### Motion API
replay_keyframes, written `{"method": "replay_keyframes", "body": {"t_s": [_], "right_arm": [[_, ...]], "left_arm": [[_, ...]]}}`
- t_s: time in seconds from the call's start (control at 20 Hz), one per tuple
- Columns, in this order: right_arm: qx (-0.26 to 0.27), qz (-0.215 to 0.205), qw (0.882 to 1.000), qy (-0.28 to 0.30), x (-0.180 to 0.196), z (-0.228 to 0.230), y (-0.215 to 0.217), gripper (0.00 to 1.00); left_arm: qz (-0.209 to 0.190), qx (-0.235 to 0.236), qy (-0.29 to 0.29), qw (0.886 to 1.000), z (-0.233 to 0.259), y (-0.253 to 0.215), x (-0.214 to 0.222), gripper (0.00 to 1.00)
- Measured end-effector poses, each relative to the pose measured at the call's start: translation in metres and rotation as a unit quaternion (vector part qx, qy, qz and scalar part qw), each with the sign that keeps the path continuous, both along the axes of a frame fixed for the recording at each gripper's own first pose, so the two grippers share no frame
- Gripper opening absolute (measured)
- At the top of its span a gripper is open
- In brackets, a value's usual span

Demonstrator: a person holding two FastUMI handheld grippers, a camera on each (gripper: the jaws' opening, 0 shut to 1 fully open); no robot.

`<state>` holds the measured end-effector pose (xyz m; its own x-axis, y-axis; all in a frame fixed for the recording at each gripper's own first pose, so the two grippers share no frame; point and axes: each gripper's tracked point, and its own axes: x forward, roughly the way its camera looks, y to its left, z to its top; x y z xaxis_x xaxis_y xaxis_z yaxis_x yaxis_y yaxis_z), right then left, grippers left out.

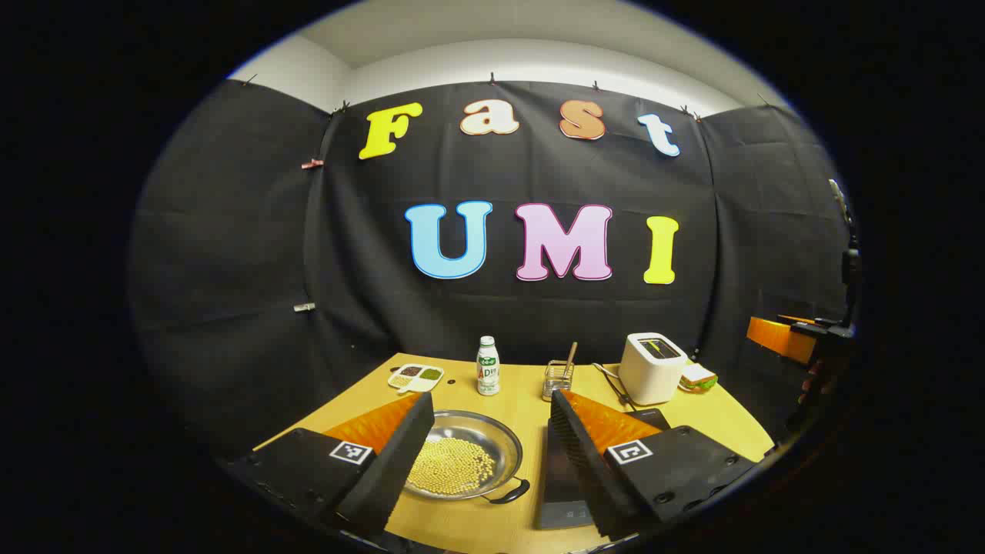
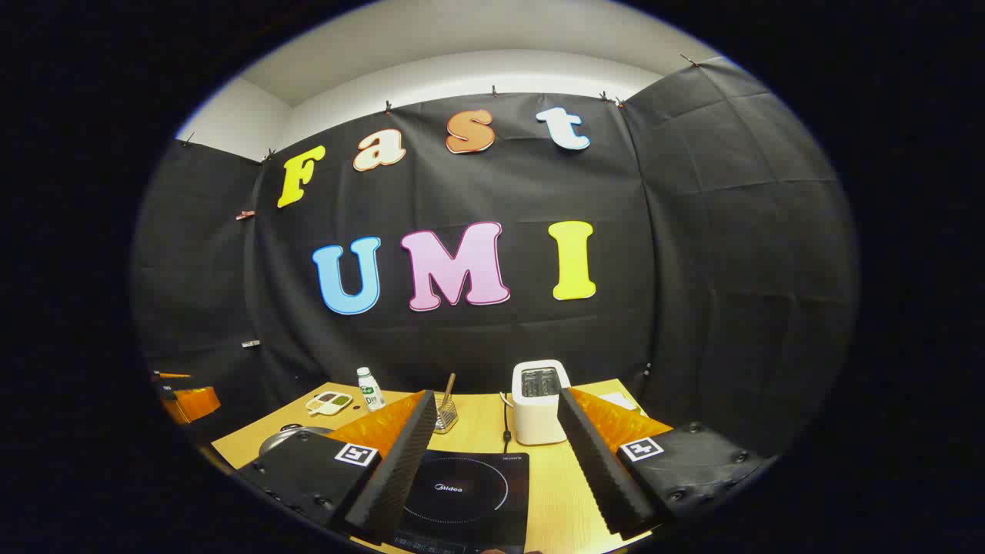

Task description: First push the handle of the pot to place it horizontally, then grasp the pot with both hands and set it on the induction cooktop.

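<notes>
A: Steel pot (image 1: 464, 455) sits on the wooden table (image 1: 531, 392), loaded with small yellow beads (image 1: 450, 464). In the left gripper view it's between the left gripper (image 1: 486, 446) fingers' lines, low and close. Its dark handle (image 1: 509, 492) points toward the near edge and a bit right, so not horizontal yet.

B: Cooktop?

A: Induction cooktop (image 2: 462, 492), black glass, just right of the pot, nothing on it. The right gripper (image 2: 492, 454) hangs above it. The pot's rim also peeks in at the left in the right gripper view.

B: Finger state?

A: Both pairs spread wide, nothing between them, no contact with anything.

B: Step in hand?

A: Handle push, I'd say not started. Judgement: come down with one finger beside the handle tip and sweep it sideways, slowly, so the pot turns in place rather than sliding. Beads are loose, so a jerk could spill them. Keep the push low and flat.

B: Obstacles?

A: Bottle (image 1: 488, 366), snack tray (image 1: 415, 377), wire holder (image 1: 557, 380) and toaster (image 1: 652, 368) stand at the back, well apart from the pot. Cooktop edge is the near one; don't ram the pot into it.

B: After that?

A: Grip from opposite sides, lift level, set it on the ring.
</notes>
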<state>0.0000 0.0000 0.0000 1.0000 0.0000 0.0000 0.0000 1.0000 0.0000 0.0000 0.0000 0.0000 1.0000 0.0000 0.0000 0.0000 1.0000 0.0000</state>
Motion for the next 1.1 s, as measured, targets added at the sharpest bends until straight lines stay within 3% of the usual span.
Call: {"method": "replay_keyframes", "body": {"t_s": [0.6,1.1], "right_arm": [[-0.030,-0.039,0.999,-0.011,-0.032,0.000,0.045,0.98],[-0.040,-0.071,0.996,-0.019,-0.051,0.000,0.059,0.98]], "left_arm": [[-0.047,-0.019,-0.021,0.999,-0.005,0.023,0.018,0.94],[-0.087,0.013,-0.009,0.996,-0.026,0.037,0.018,0.94]]}}
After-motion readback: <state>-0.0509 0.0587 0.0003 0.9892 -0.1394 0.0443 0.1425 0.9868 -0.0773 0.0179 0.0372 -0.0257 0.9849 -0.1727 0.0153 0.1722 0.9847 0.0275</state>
